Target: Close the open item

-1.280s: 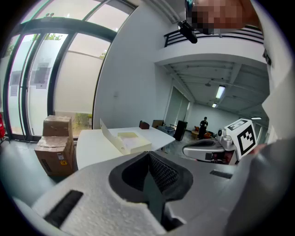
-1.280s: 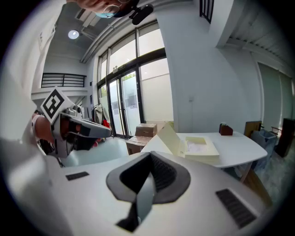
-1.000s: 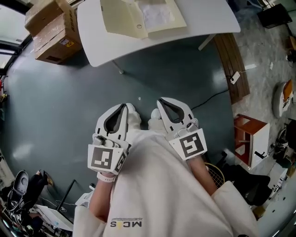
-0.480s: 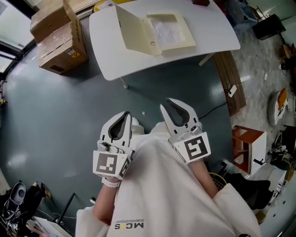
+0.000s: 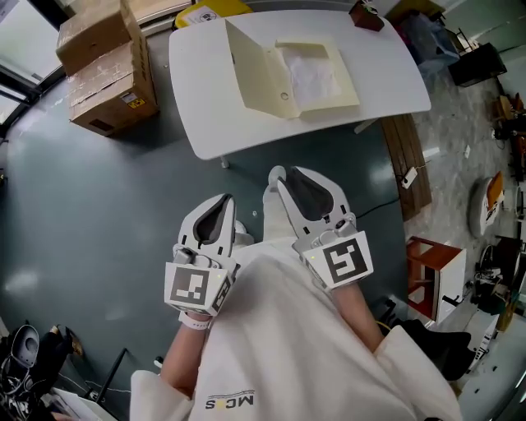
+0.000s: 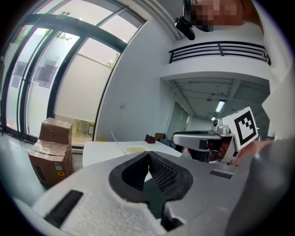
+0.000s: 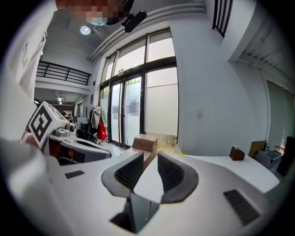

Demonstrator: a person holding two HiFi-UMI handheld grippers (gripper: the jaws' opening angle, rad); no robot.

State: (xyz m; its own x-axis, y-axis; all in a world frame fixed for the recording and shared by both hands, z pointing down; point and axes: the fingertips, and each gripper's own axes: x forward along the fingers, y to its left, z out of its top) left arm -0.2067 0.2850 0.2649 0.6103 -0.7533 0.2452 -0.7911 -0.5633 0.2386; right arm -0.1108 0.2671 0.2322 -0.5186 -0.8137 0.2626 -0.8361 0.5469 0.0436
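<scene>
An open cream box (image 5: 316,70) lies on the white table (image 5: 205,99), its lid (image 5: 259,70) standing up on the left side. In the left gripper view the box (image 6: 131,148) shows small and far beyond the jaws. Both grippers hang close to the person's chest, well short of the table. My left gripper (image 5: 223,200) is shut with nothing in it, its tips touching (image 6: 148,156). My right gripper (image 5: 283,179) reaches slightly farther forward; its jaws (image 7: 150,156) stand a narrow gap apart and hold nothing.
Stacked cardboard boxes (image 5: 103,66) sit on the floor left of the table. A small dark red object (image 5: 367,15) rests at the table's far right corner. A wooden plank (image 5: 407,156) and an orange-and-white cabinet (image 5: 431,275) are at the right. Grey floor separates me from the table.
The table and box have slid lower and nearer in the head view, with the whole box now showing. The right gripper has edged forward; the left stays about where it was.
</scene>
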